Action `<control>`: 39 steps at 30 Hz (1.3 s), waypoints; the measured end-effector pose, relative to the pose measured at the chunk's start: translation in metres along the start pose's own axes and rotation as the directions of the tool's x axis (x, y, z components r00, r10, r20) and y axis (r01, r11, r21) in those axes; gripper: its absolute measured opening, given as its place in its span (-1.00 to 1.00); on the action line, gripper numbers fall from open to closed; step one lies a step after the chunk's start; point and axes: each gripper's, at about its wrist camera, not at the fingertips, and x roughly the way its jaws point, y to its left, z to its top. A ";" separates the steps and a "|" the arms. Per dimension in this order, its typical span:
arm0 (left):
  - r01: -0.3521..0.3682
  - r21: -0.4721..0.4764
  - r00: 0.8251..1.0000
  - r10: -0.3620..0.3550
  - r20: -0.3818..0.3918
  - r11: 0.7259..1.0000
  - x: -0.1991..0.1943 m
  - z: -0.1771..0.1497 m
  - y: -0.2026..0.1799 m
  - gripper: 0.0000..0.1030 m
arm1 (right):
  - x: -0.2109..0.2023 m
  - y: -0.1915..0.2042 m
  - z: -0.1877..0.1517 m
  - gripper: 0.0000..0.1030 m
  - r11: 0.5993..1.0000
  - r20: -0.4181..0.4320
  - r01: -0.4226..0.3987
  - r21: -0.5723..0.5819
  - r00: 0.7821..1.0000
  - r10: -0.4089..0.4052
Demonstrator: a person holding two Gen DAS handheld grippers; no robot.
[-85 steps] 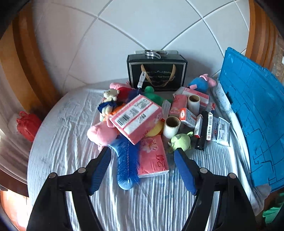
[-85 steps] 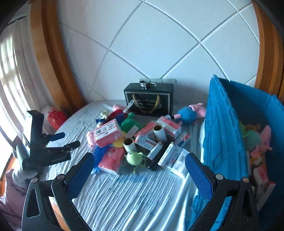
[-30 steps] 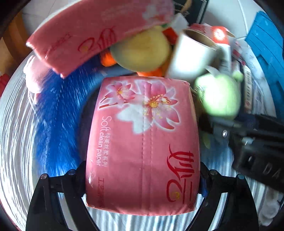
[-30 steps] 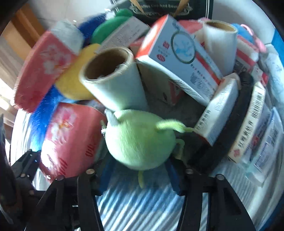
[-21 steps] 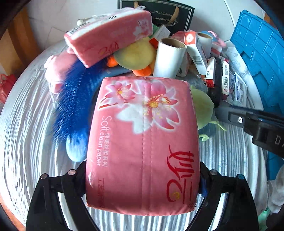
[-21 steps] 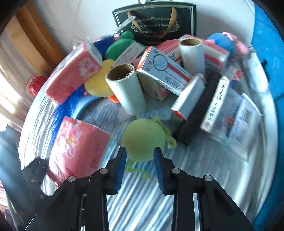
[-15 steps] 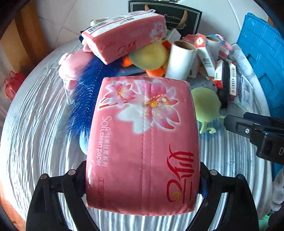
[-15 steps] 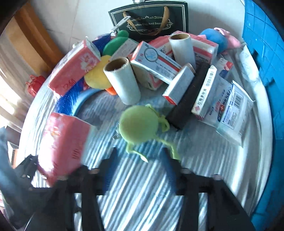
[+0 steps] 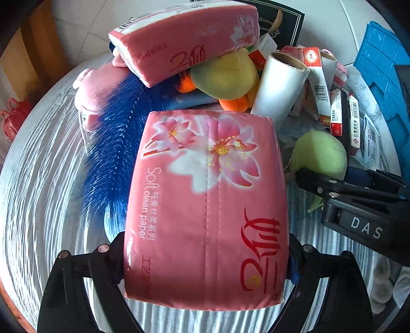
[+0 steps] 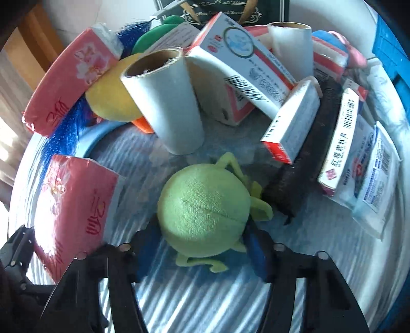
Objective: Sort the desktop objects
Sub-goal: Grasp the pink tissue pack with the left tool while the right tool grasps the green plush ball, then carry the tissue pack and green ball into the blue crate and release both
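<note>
My left gripper (image 9: 205, 258) is shut on a pink tissue pack (image 9: 207, 205) with a flower print, held above the striped tablecloth (image 9: 38, 192). The pack also shows in the right wrist view (image 10: 77, 205). My right gripper (image 10: 200, 246) has its jaws around a round green plush toy (image 10: 202, 207) and its blue pads press both sides. The toy also shows in the left wrist view (image 9: 320, 156), with the right gripper's black body (image 9: 358, 205) in front of it.
A pile lies behind: a second pink tissue pack (image 9: 189, 38), a blue brush (image 9: 112, 153), a yellow plush (image 9: 225, 74), paper rolls (image 10: 164, 102), medicine boxes (image 10: 246, 66), a black strip (image 10: 307, 166) and a black gift bag (image 10: 225, 10). A blue crate (image 9: 384, 64) stands right.
The right gripper slipped off the green plush half a second ago, then came back down and closed around it. The left gripper keeps holding the tissue pack and has dipped closer to the pile.
</note>
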 end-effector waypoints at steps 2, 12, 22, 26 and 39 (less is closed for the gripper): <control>0.007 -0.008 1.000 -0.007 0.021 1.000 -0.016 -0.004 0.003 0.75 | -0.018 0.005 -0.005 0.16 1.000 0.038 -0.021 -0.016 0.999 0.021; 0.049 0.010 0.952 -0.050 0.302 0.999 -0.140 0.009 -0.022 0.75 | -0.174 0.009 -0.019 0.16 0.998 0.332 -0.034 -0.053 0.942 0.050; 0.100 0.175 0.853 -0.175 0.492 0.979 -0.242 0.036 -0.108 0.75 | -0.332 -0.028 -0.035 0.18 0.997 0.575 0.071 -0.004 0.816 -0.056; 0.123 0.250 0.824 -0.239 0.514 0.961 -0.270 0.048 -0.152 0.75 | -0.383 -0.065 -0.041 0.18 0.992 0.614 0.111 0.052 0.780 -0.120; 0.245 0.470 0.817 -0.441 0.371 0.848 -0.324 0.115 -0.343 0.75 | -0.459 -0.251 -0.017 0.18 0.935 0.513 0.279 0.220 0.782 -0.354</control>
